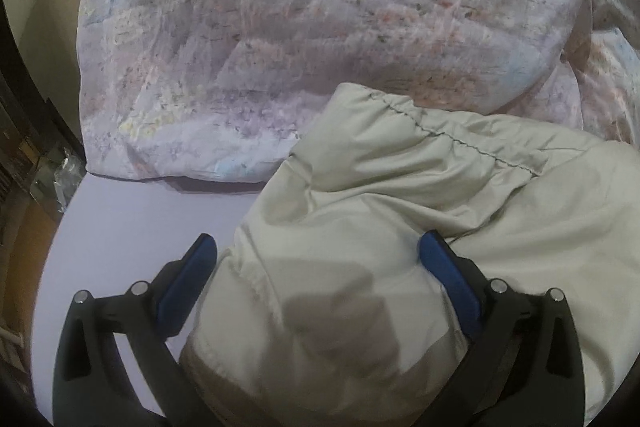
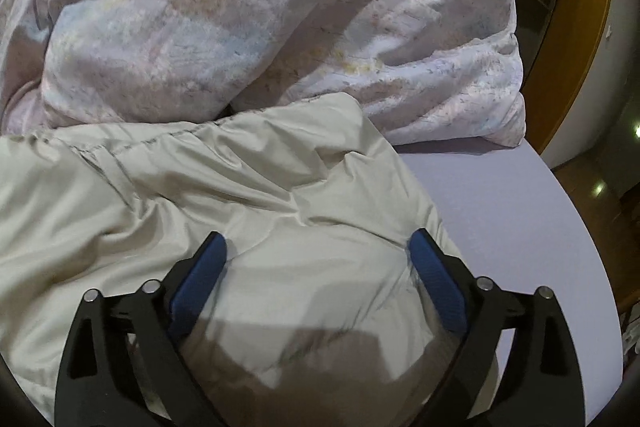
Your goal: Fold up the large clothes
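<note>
Jacket: your pale beige puffy quilted jacket (image 1: 400, 211) lies on the lilac sheet (image 1: 132, 219); floral duvet (image 1: 300, 27) at twelve o'clock
Left gripper (image 1: 318, 255): spread wide over jacket; gripping nothing
Right gripper (image 2: 318, 247): likewise wide; nothing clamped

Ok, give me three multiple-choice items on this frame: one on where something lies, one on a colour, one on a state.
1. Where does the jacket lie?
A. on the bed sheet, in front of the duvet
B. on the floor
C. on a hanger

2. What colour are the gripper pads?
A. red
B. blue
C. white

3. How do the left gripper and right gripper stand?
A. both shut on the jacket
B. one open, one shut
C. both open over the jacket

Key: 1 A, the jacket rests on the sheet with the duvet behind; 2 B, the pads show blue; 3 C, wide gaps show in both views.
</note>
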Demonstrator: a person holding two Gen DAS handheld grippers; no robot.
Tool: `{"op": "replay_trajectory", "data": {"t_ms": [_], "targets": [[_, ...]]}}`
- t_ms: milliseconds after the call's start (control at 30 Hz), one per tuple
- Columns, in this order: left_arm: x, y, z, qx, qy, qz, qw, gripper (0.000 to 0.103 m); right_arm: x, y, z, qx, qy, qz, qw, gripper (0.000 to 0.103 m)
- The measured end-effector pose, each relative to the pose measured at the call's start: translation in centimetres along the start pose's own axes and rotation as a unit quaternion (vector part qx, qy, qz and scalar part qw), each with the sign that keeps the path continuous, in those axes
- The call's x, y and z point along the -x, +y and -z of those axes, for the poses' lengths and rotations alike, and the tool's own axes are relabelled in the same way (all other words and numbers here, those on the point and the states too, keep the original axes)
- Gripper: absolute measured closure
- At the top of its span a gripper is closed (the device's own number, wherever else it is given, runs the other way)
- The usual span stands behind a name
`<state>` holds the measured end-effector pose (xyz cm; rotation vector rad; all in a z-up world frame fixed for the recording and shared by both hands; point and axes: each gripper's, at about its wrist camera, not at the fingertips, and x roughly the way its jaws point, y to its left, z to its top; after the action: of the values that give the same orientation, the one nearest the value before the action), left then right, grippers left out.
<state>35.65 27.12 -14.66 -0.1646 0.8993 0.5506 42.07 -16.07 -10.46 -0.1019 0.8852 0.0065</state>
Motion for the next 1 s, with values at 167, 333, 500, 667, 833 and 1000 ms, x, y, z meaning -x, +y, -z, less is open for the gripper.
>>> {"op": "replay_trajectory", "data": {"t_ms": [167, 333, 500, 667, 833, 1000], "targets": [[-2.1, 1.0, 0.4, 0.014, -0.005, 0.012, 0.9998, 0.002, -1.1, 0.2, 0.1, 0.003, -0.012, 0.015, 1.000, 0.004], [-2.7, 0.7, 1.6, 0.018, -0.009, 0.013, 0.9997, 0.002, -1.5, 0.0, 0.0, -0.005, 0.002, 0.004, 1.000, 0.002], [-4.0, 0.1, 0.9, 0.021, 0.000, 0.017, 0.9996, 0.002, -1.8, 0.1, -0.4, -0.007, 0.016, 0.004, 1.000, 0.001], [-4.4, 0.1, 0.5, 0.015, 0.027, 0.004, 0.9995, 0.002, -2.0, -0.8, -1.4, -0.018, 0.075, -0.007, 0.997, 0.001], [-0.8, 2.1, 1.0, 0.021, 0.054, 0.027, 0.9979, 0.003, 2.1, -2.9, -1.4, -0.039, 0.101, -0.021, 0.994, 0.001], [3.0, 4.9, 3.5, 0.011, 0.073, 0.027, 0.9969, 0.003, 4.4, -7.7, 1.0, -0.131, 0.163, -0.030, 0.977, 0.001]]}}
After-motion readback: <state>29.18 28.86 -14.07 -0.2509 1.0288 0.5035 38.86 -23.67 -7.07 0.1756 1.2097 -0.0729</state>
